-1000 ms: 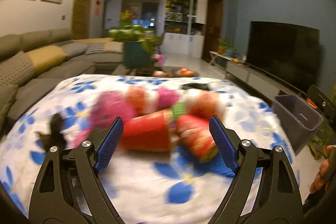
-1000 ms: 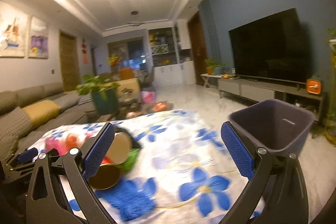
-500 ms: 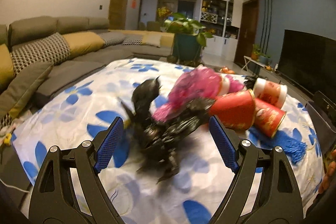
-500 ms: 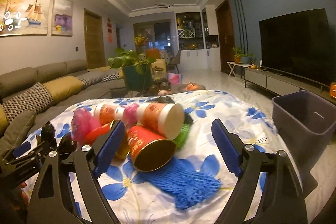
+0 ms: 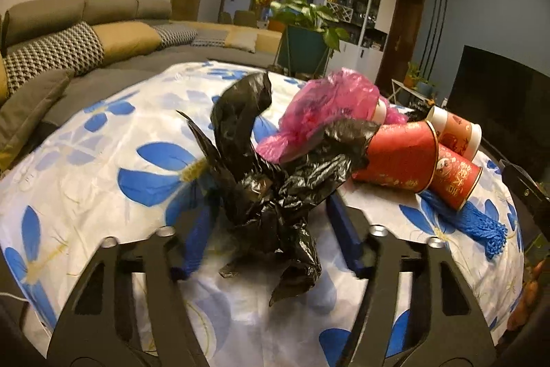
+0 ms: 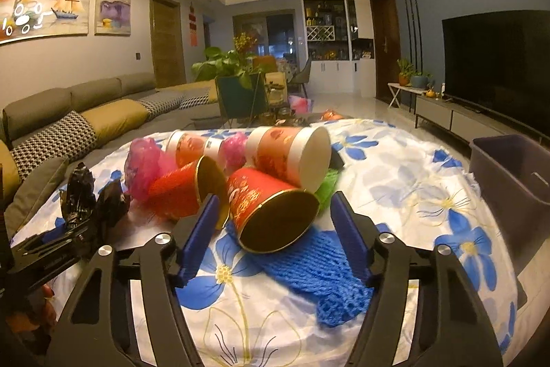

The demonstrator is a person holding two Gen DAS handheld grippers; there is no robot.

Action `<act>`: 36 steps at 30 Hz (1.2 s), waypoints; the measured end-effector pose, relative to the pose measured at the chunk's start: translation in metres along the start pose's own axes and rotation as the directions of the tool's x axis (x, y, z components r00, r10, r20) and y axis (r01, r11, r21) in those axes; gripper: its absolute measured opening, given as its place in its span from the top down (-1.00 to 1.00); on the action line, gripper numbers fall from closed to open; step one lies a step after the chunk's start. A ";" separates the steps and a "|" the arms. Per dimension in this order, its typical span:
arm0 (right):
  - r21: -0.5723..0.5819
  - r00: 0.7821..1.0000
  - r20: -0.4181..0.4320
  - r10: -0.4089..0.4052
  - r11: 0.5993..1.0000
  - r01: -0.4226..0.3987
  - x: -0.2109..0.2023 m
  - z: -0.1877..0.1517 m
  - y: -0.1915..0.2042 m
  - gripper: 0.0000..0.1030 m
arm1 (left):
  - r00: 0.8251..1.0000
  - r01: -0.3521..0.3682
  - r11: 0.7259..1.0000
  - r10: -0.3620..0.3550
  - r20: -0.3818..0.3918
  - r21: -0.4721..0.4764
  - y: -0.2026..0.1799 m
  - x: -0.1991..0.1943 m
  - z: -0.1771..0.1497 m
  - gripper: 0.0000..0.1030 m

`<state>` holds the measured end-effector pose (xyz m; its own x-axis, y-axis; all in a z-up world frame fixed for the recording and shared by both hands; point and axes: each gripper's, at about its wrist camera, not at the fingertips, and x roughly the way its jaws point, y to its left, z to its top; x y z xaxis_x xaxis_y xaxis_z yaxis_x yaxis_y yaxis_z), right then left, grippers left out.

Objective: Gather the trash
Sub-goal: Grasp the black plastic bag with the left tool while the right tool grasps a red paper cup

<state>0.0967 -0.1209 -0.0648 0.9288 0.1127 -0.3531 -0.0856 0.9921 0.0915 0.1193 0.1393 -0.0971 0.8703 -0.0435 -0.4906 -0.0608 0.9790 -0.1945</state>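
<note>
Left tool [image 5: 271,229] closing around a crumpled black bag [image 5: 275,174] near the left edge of the flower-print desk [image 5: 103,167]; blue pads either side, contact not clear. Right tool [image 6: 275,229] closing too, a red paper cup [image 6: 271,212] lying between its pads, not yet pinched. More red cups [image 5: 398,157] and a pink bag [image 5: 326,112] heaped mid-desk (gold Chinese characters on the cups, too small to read). Blue knit cloth [image 6: 319,267] under the cup; grey bin [image 6: 512,177] off the right edge.
</note>
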 end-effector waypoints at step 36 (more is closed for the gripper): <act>-0.027 0.991 -0.078 0.106 0.994 -0.108 0.031 -0.011 0.013 0.93 | 0.990 0.100 0.995 -0.099 0.099 0.000 -0.008 -0.041 0.014 0.44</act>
<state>0.1206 -0.1043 -0.0848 0.8837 0.2210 -0.4126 -0.1955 0.9752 0.1037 0.0912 0.1356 -0.0633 0.9160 -0.1204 -0.3828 0.0264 0.9699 -0.2420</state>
